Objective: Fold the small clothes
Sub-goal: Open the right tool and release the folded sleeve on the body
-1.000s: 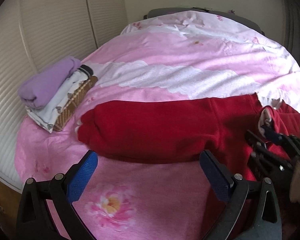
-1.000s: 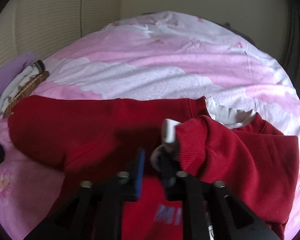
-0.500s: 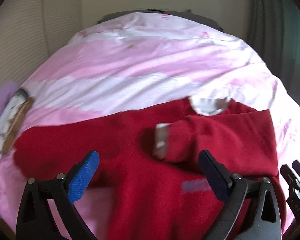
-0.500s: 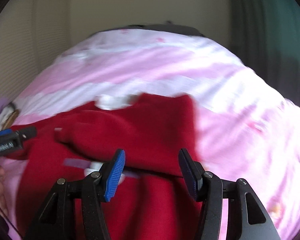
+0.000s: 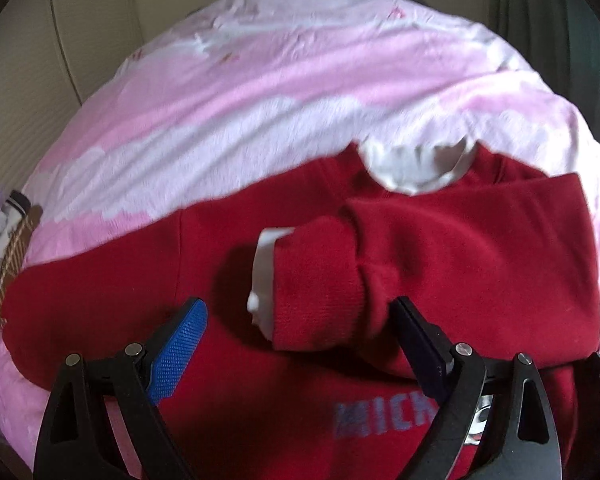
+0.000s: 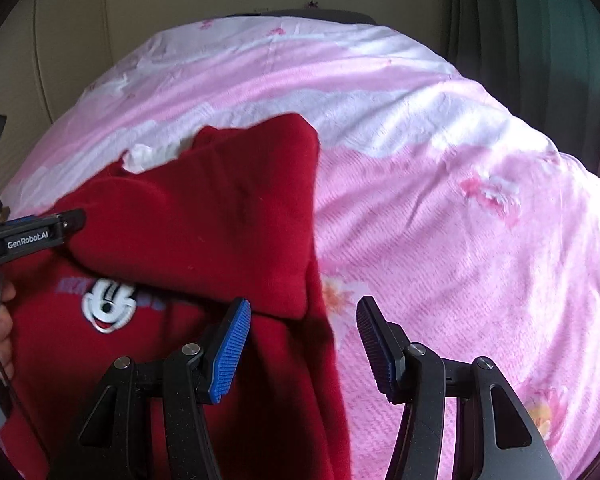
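One red sweater (image 5: 380, 264) lies on one pink bed (image 5: 260, 92); one stack of folded clothes (image 5: 4, 248) sits left of the sweater; two grippers.

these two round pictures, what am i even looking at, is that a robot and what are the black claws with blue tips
No robot: a person holds a hand-operated gripper in each hand, and each has a wide-angle camera looking along its two fingers. One picture is from the left gripper, the other from the right gripper. Both are open and hold nothing. On the pink bedspread lies a red sweater with a cartoon mouse face, its right sleeve folded across the chest. At the left view's left edge sit some folded clothes.
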